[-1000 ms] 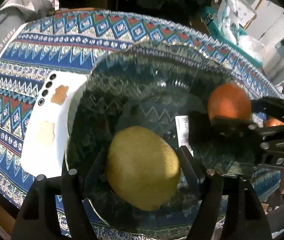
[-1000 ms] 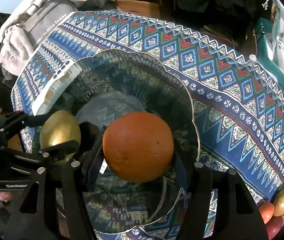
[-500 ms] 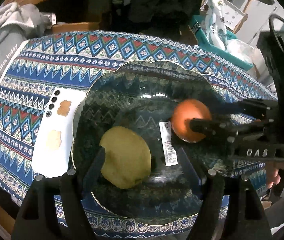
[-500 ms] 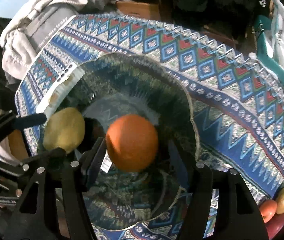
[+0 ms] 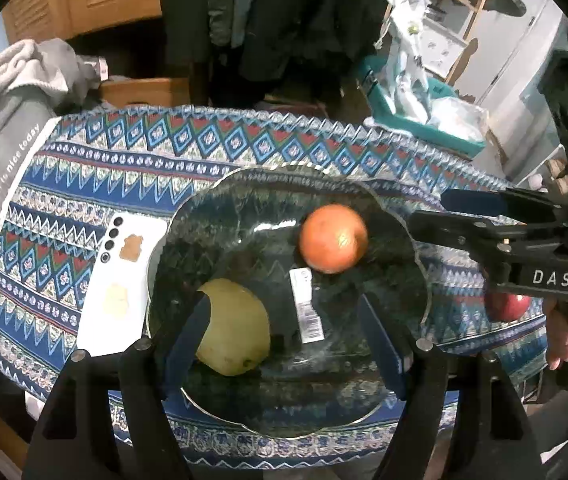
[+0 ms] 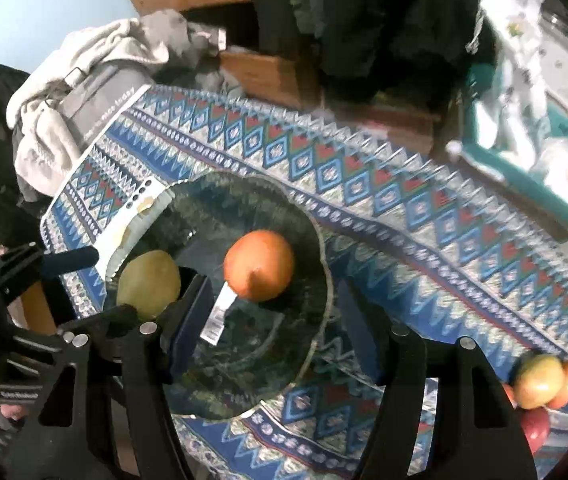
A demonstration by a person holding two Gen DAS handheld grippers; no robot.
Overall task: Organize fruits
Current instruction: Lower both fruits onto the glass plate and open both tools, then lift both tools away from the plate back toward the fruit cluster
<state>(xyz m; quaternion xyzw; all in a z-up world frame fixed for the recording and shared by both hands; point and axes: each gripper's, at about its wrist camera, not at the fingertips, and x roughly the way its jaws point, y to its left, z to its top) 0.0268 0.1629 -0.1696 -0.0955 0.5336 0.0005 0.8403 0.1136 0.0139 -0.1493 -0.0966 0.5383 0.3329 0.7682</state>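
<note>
A clear glass plate [image 5: 244, 192] lies on the patterned tablecloth. On it rest a yellow-green pear [image 5: 240, 332] at the left and an orange [image 5: 332, 238] at the right. They also show in the right wrist view: plate [image 6: 320, 240], pear [image 6: 148, 284], orange [image 6: 259, 265]. My left gripper [image 5: 288, 340] is open and empty, above the plate's near side. My right gripper [image 6: 268, 320] is open and empty, raised above the plate's right side. It also shows in the left wrist view [image 5: 484, 216] at the right.
A white phone [image 5: 120, 280] lies face down left of the plate, partly under its rim. Several more fruits [image 6: 544, 384] sit at the table's right end. Grey clothes [image 6: 84, 92] and a teal tray [image 5: 424, 120] lie beyond the table.
Both grippers opened, let go of the pear and the orange onto the plate, and pulled back and up. The orange shifted slightly on the plate.
</note>
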